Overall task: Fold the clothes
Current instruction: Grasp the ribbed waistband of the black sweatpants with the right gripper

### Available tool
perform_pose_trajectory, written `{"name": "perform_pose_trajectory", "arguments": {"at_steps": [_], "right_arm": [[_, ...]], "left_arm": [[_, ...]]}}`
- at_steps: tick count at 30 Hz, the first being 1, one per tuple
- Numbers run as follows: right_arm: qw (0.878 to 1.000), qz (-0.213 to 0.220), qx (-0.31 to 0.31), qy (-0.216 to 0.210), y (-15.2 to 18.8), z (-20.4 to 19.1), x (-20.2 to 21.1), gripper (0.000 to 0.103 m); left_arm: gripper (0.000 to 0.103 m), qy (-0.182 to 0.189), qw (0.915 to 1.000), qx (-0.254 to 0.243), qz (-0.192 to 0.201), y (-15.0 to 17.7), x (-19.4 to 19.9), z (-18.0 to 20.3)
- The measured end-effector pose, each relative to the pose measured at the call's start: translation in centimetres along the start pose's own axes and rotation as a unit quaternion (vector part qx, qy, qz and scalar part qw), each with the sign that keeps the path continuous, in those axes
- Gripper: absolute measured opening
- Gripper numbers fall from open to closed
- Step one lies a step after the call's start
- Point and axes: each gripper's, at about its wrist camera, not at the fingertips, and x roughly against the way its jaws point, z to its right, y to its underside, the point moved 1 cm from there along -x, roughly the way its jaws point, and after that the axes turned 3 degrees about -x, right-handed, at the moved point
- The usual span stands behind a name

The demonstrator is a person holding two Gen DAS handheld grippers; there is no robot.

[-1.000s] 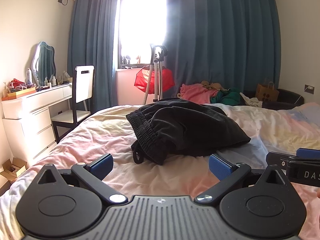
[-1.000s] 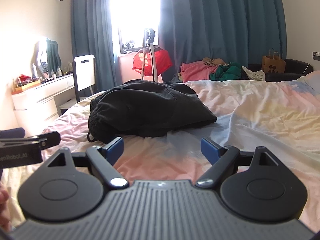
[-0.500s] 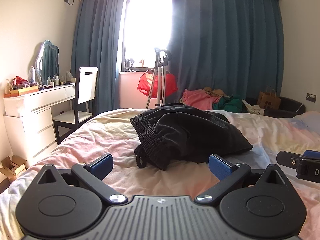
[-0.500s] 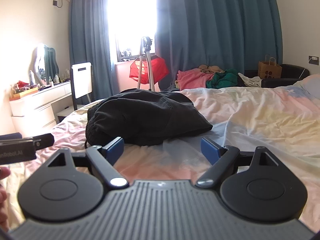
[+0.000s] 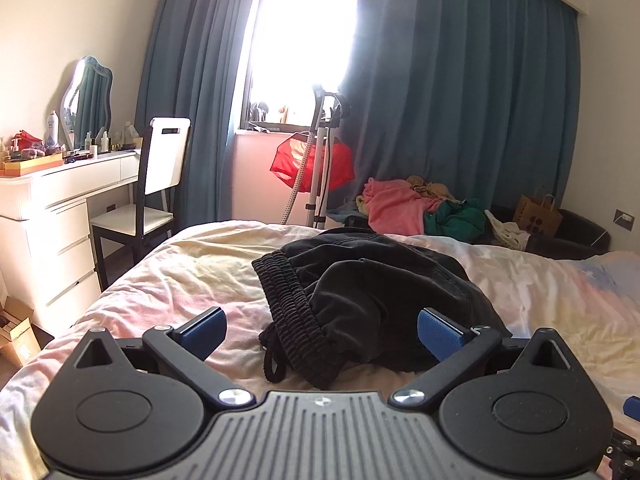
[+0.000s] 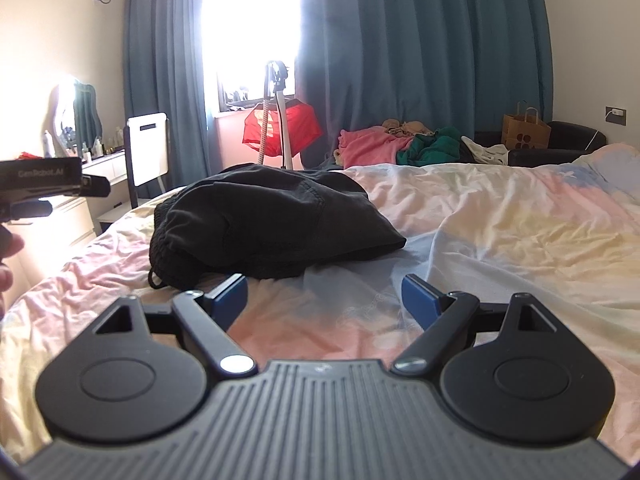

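On the bed (image 5: 192, 276), toward its near left part, a crumpled black garment (image 5: 372, 296) is lying in a heap, its ribbed elastic waistband (image 5: 288, 304) and a looped drawstring (image 5: 272, 364) facing the left wrist camera. The left gripper (image 5: 322, 330) is hovering just in front of the waistband, its blue-padded fingers (image 5: 202, 330) spread wide and gripping nothing. The right gripper (image 6: 324, 298) is hanging over the pastel sheet (image 6: 500, 220) just beside the garment's near edge, its fingers (image 6: 418, 298) likewise wide apart and empty. Beyond the bed, a pile of pink and green clothes (image 5: 420, 210), a white chair (image 5: 160, 176) and blue curtains (image 5: 460, 92) are standing in view.
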Motion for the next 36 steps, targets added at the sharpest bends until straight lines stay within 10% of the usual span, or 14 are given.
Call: {"name": "perform_pose_trajectory", "arguments": {"at_steps": [7,16,27,31,36], "right_arm": [[0.997,-0.032,0.056,-0.044,-2.4,-3.5,-4.2,0.085],[0.977,-0.077,0.125,-0.155,-8.4,-15.8,-19.7,0.085],[0.93,-0.154,0.325,-0.079,-7.9,-29.2,-35.9,0.085],[0.918,-0.173,0.355,-0.046,-7.0,-29.2,-36.9,0.07],[0.943,-0.152,0.295,-0.027,-9.7,-26.4,-33.7,0.02]], "left_arm": [[0.102,-0.026,0.9984,0.048,-0.015,0.9,-0.7,-5.4],[0.102,-0.092,0.9956,0.015,-0.003,2.6,-2.4,-9.9],[0.102,-0.174,0.979,0.09,-0.056,5.5,-8.6,-14.9],[0.102,-0.18,0.9743,0.114,-0.074,6.4,-9.9,-15.4],[0.102,-0.162,0.9814,0.085,-0.058,6.3,-9.8,-13.3]]}}
